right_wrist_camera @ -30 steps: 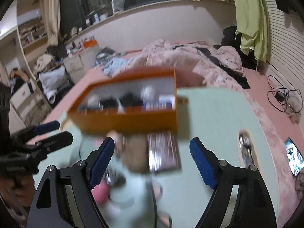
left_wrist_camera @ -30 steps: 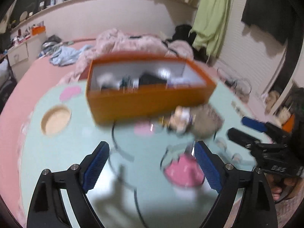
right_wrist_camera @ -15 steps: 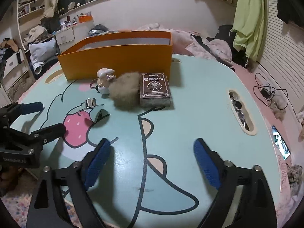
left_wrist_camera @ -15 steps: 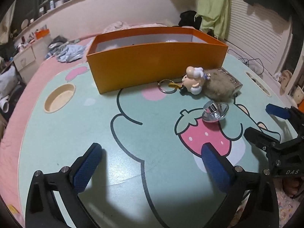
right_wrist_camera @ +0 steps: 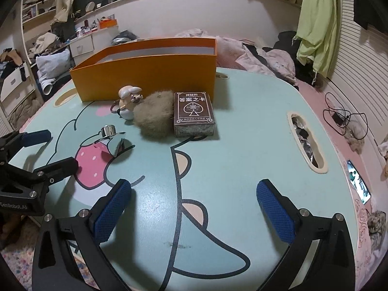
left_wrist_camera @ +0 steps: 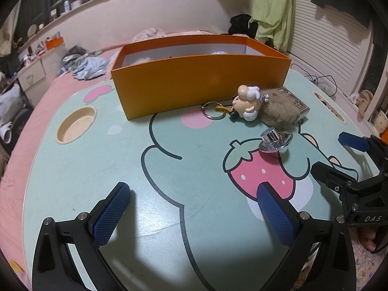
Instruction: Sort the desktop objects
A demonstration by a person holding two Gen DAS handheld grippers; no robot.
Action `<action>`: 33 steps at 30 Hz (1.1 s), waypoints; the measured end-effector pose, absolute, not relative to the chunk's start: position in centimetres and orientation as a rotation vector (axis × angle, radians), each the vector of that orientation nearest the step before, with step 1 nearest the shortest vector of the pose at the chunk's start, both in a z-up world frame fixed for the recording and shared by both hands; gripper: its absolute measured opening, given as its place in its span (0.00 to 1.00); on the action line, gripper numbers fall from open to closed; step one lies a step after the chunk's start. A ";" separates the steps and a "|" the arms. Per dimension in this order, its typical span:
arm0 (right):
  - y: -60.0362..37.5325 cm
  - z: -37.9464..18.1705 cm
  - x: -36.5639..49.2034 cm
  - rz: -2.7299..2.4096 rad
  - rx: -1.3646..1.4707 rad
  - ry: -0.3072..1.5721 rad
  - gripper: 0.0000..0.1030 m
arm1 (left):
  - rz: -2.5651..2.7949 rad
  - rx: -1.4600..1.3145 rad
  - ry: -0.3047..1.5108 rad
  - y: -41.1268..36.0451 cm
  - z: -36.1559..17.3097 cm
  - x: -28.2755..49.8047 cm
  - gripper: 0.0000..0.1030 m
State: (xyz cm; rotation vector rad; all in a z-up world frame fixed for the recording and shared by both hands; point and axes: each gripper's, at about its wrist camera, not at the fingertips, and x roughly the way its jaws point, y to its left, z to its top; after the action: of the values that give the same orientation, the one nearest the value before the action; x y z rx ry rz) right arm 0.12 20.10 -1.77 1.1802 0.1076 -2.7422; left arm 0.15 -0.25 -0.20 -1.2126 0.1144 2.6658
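Both the left gripper [left_wrist_camera: 191, 208] and right gripper [right_wrist_camera: 194, 206] have just been opening and now gape wide over the cartoon table [right_wrist_camera: 242, 126], nothing between their jaws; the orange box [left_wrist_camera: 201, 82] stands far, its contents mostly hidden behind its wall; near it lie a figurine keychain [left_wrist_camera: 246, 103], fur pompom [right_wrist_camera: 155, 118], card deck [right_wrist_camera: 194, 111] and a shiny metal piece [left_wrist_camera: 276, 140] hard to identify.

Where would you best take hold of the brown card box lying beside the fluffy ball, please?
Probably across the card box along its two long side edges, coming down from above: it lies flat, and the right gripper is open. The left edge touches the fluffy ball, so nudge it clear.
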 end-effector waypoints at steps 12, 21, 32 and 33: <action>20.0 -1.9 0.1 -2.739 1.170 0.114 1.00 | 2.666 -1.210 0.112 -0.2 -0.3 0.0 1.00; 20.2 -1.7 0.4 -2.750 1.157 0.099 0.99 | 2.666 -1.208 0.111 -0.2 -0.3 0.0 1.00; 23.3 0.7 0.0 -2.817 1.049 -0.166 0.72 | 2.667 -1.208 0.111 -0.2 -0.3 0.1 1.00; 23.1 1.0 -0.5 -2.812 1.050 -0.162 0.71 | 2.667 -1.208 0.111 -0.2 -0.3 0.1 1.00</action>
State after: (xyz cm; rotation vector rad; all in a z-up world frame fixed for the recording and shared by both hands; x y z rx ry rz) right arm -0.53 23.14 1.02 1.0504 -0.1615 -2.8116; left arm 0.08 -0.24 -0.31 -1.2076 0.1109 2.6666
